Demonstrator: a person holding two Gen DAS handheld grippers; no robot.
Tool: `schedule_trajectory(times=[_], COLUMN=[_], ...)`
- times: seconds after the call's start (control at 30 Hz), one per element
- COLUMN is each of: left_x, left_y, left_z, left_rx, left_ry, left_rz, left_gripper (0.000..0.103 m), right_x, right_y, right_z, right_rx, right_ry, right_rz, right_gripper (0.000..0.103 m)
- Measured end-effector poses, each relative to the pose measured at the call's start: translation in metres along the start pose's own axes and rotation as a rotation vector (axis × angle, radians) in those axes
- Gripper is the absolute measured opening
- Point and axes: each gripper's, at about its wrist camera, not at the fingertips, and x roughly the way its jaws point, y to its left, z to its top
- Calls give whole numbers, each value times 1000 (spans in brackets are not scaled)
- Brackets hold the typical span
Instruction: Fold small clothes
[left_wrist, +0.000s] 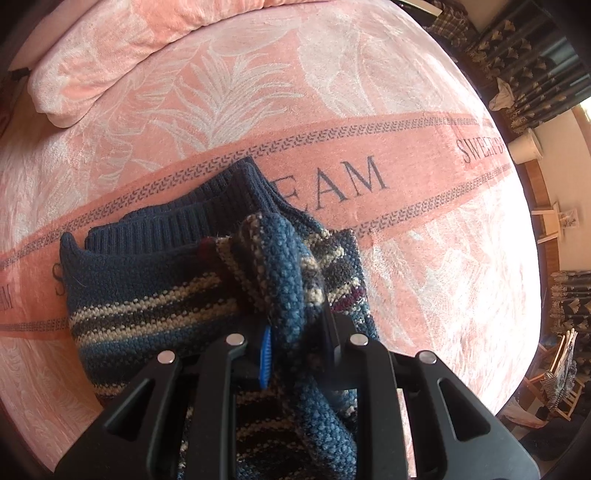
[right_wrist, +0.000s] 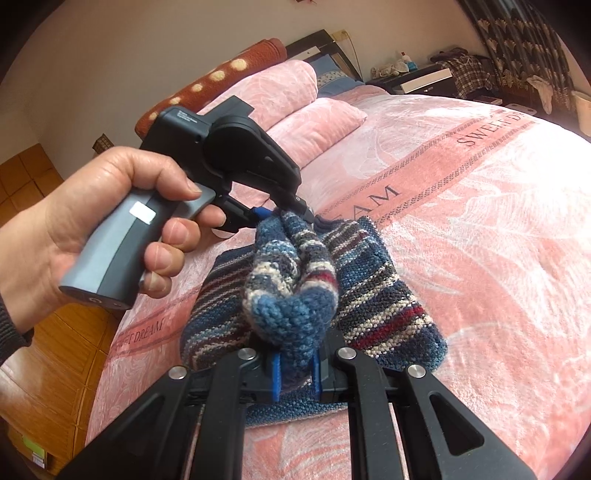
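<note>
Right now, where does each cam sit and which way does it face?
Left wrist: on the left gripper, facing across the pink bedspread toward the curtains; its fingers pinch the striped knit sweater. No hand shows.
Right wrist: on the right gripper, facing the pillows and headboard; shows the person's left hand squeezing the left gripper.
Shared: sweater, bedspread, left gripper.

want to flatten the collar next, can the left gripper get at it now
Probably not yet: the left gripper is shut on a bunched fold of the sweater. The collar lies uncovered just ahead, so releasing first should free it.
</note>
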Motion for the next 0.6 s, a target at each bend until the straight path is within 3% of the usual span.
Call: schedule_trajectory(times=[0.6], left_x=[22], left_y=[-22], left_z=[2], left_rx=[54], left_ry=[-6], left_rz=[93], left_gripper=[19], right_x=[9], right_y=[-23], right_z=[-8], right_rx=[60], right_ry=[47], right_rz=[-19], right_gripper=[11])
